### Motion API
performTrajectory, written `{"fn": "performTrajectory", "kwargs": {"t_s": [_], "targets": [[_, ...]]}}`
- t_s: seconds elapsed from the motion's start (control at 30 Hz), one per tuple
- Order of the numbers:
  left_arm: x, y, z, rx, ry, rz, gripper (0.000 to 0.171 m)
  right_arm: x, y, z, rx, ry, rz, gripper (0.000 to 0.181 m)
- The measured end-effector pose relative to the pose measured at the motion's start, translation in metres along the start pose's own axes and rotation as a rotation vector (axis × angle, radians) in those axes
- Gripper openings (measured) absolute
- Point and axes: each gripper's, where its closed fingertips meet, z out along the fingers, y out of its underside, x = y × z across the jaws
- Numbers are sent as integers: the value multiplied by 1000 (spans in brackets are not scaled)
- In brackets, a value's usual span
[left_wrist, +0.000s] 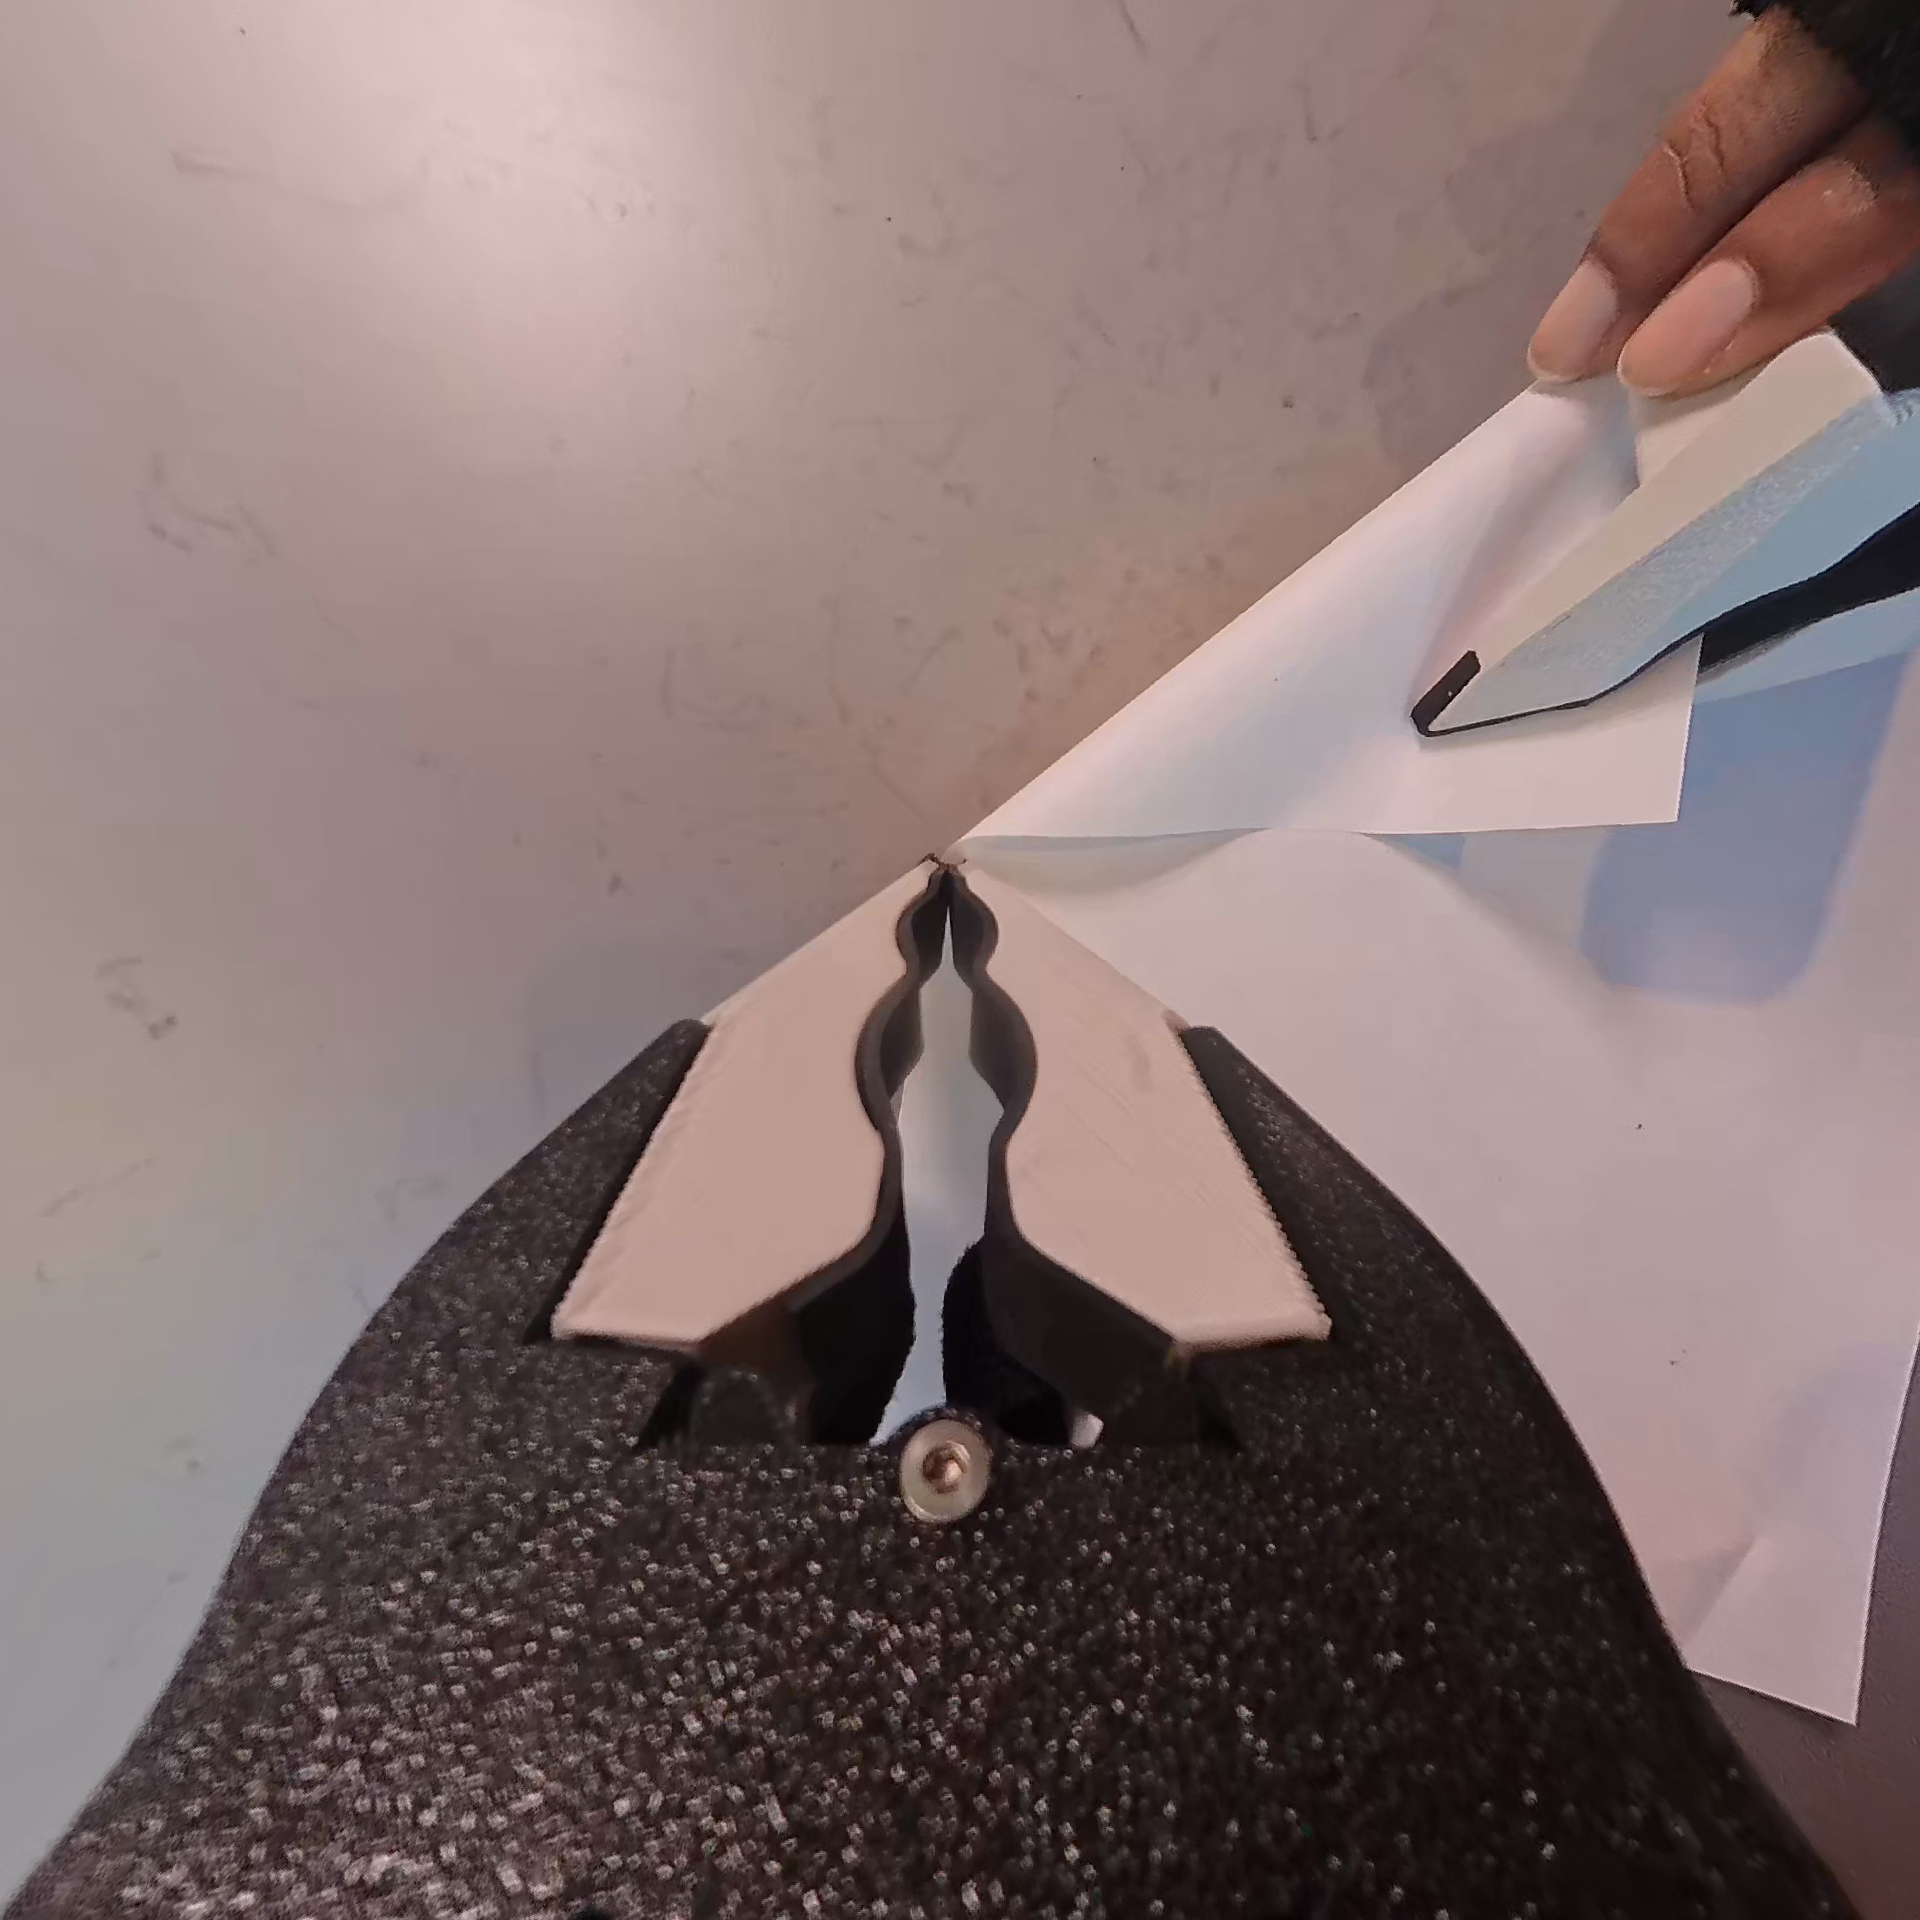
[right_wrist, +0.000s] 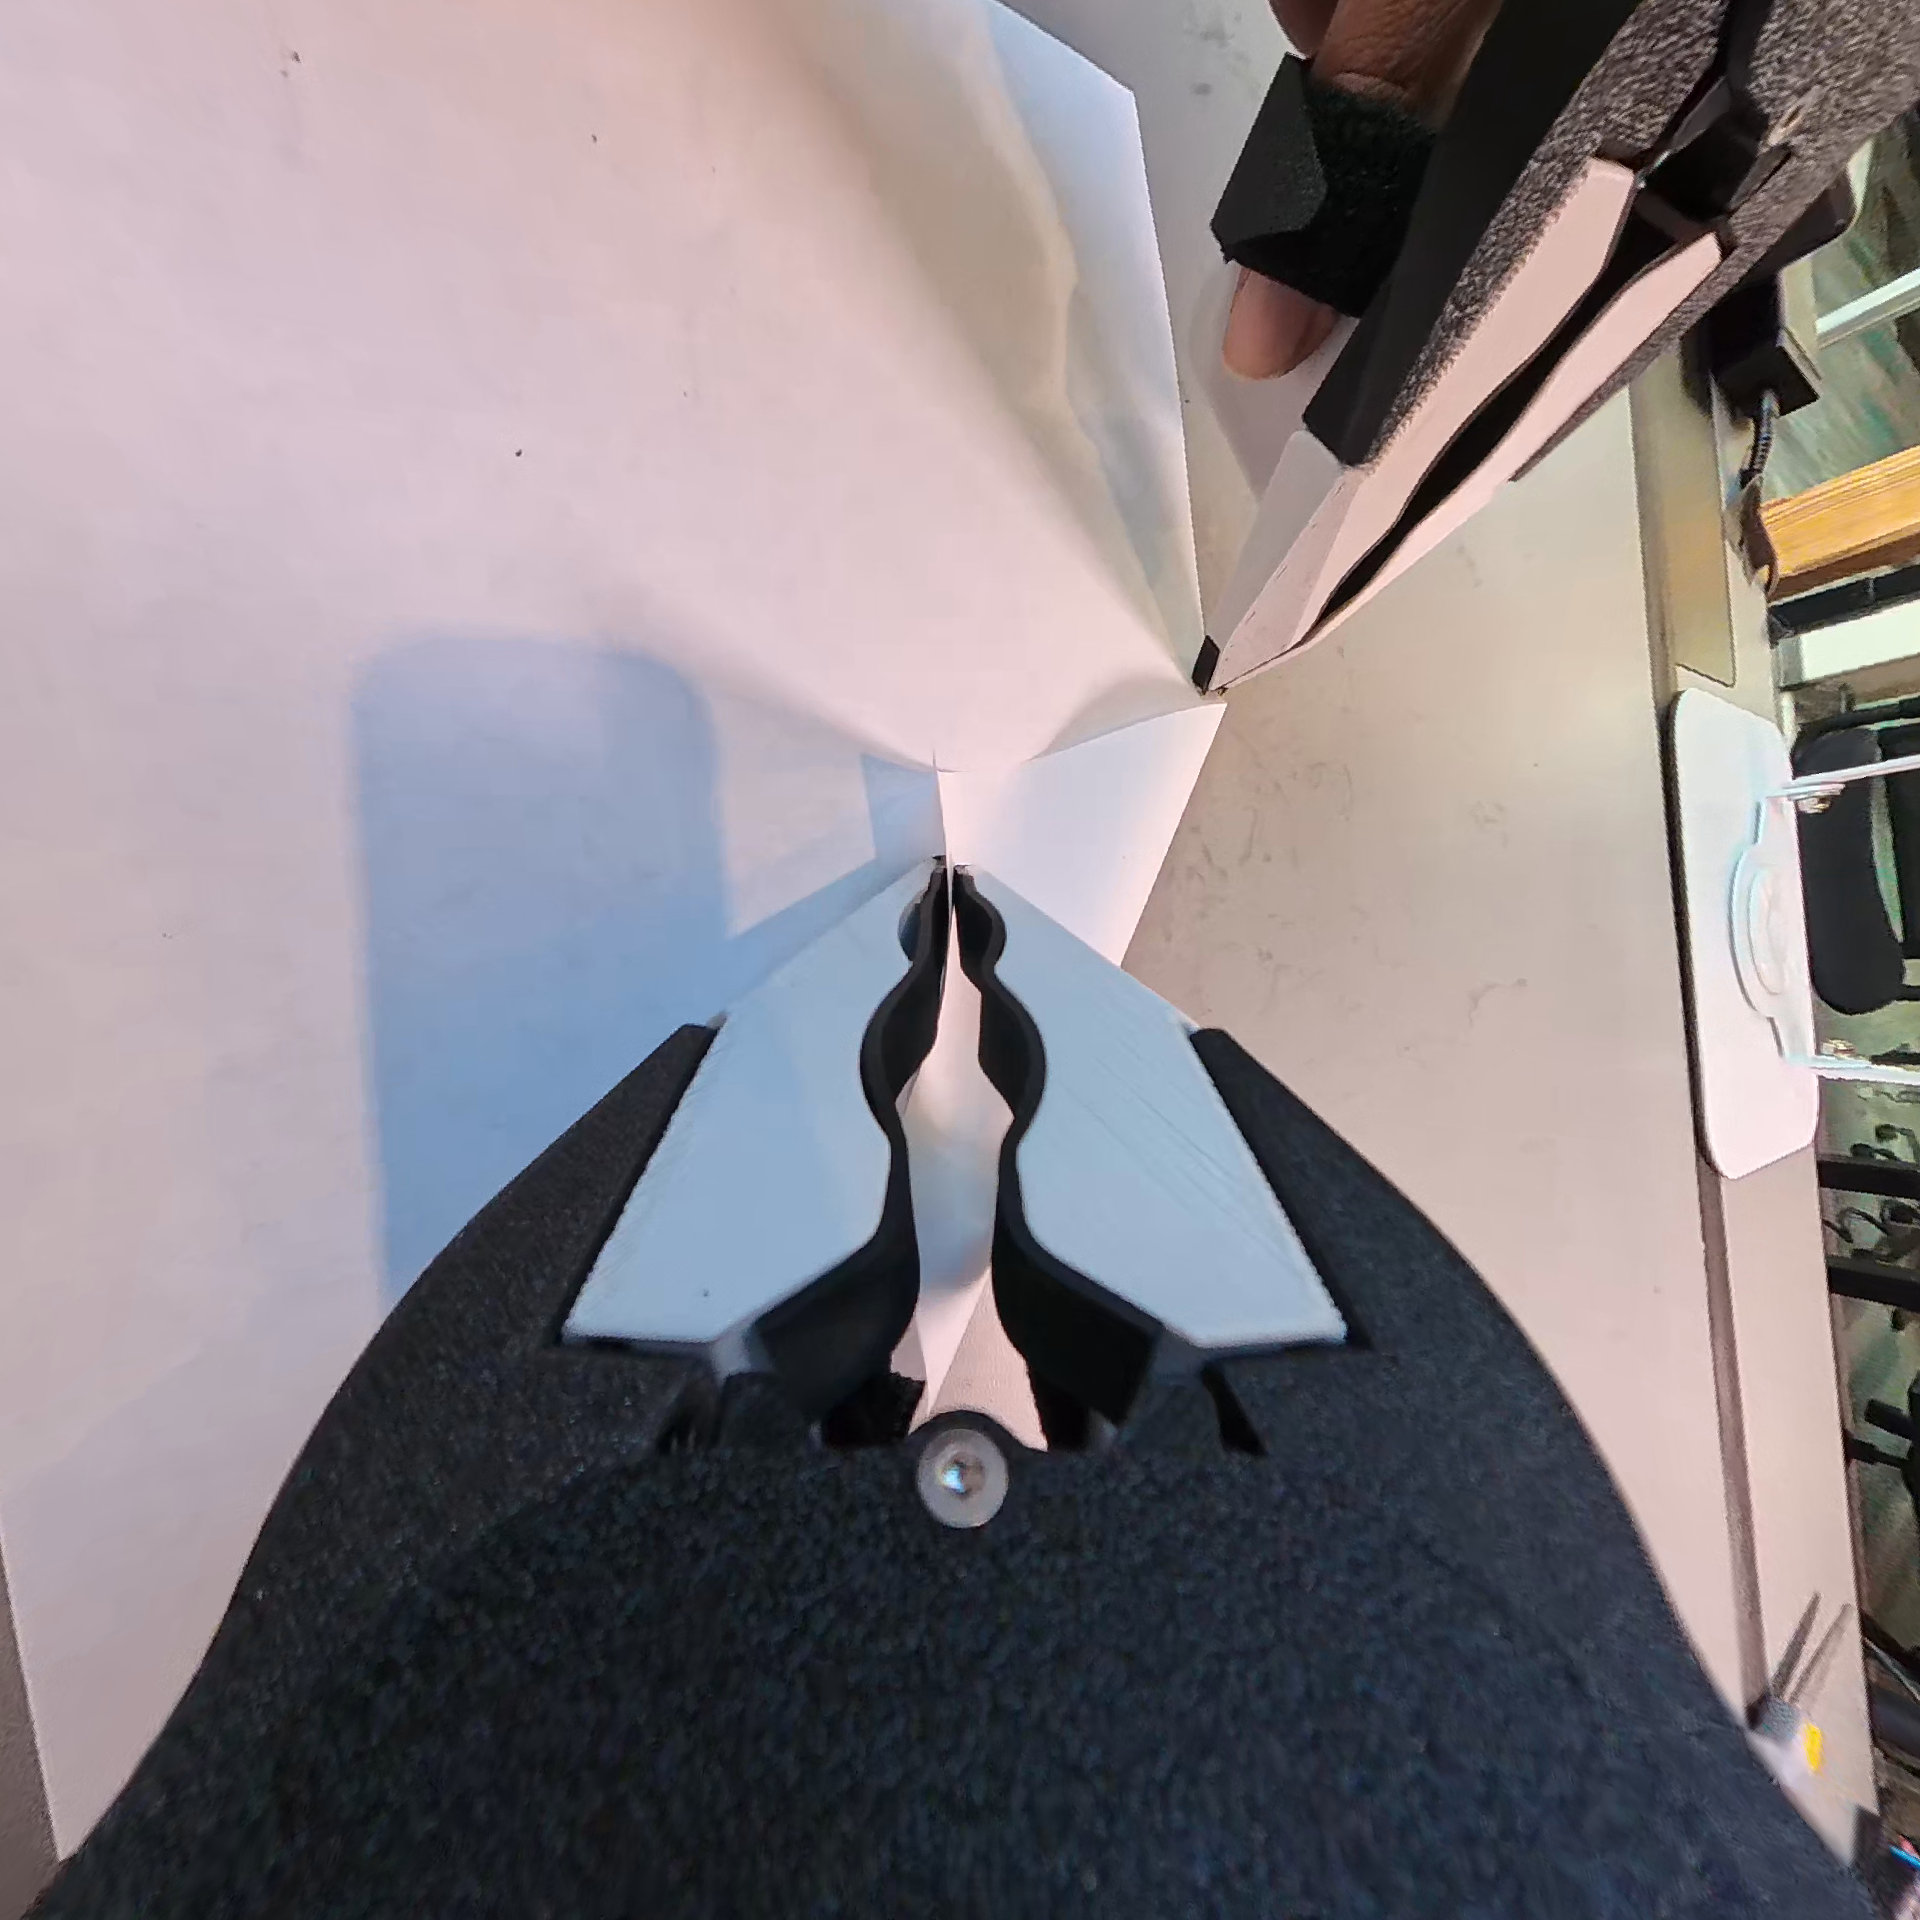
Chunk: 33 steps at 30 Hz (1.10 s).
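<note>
A white sheet of paper (left_wrist: 1351, 1143) lies on a pale marbled table (left_wrist: 520, 520). My left gripper (left_wrist: 948, 881) is shut, its tips pinching the sheet's edge where a crease starts. My right gripper (left_wrist: 1439, 707) shows at the upper right, shut on a corner flap it holds lifted and folded over the sheet. In the right wrist view my right gripper (right_wrist: 951, 871) is shut on that flap, with the paper (right_wrist: 416, 416) spread to the left. The left gripper (right_wrist: 1210, 670) reaches in from the upper right, its tip at the crease end.
A person's fingers (left_wrist: 1714, 229) touch the flap's far corner beside the right gripper. A finger (right_wrist: 1273, 322) with a black strap rests by the left gripper. The table edge (right_wrist: 1704, 1143) runs along the right, with a white flat plate (right_wrist: 1745, 935) on it and chairs beyond. The left gripper's tips are roughly 9 centimetres from the right gripper's.
</note>
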Motion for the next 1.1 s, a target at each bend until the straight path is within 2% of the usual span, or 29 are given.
{"fn": "performTrajectory", "kwargs": {"t_s": [0.37,1.1], "targets": [[0,0,0,2,-4,22,0,1,3,-1,-32,3,6,0],[1,1,0,3,22,44,0,0,3,0,6,-52,119,0]]}}
